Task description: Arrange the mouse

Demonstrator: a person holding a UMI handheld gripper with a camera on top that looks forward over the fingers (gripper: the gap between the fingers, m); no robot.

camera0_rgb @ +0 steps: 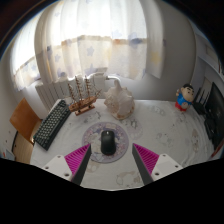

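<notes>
Below, the gripper (109, 158) hovers with its fingers spread wide, magenta pads (77, 157) facing inward. Between the fingertips and slightly ahead, a black mouse (108, 142) rests on a round patterned mat (106, 132), clear of both fingers. To the left lies a keyboard (51, 124) at an angle on the white table (165, 130). Beyond the mat stand a model ship (82, 94) and a pale figurine (119, 100); a small toy figure (184, 97) sits far right. Curtained windows (110, 40) fill the background.
</notes>
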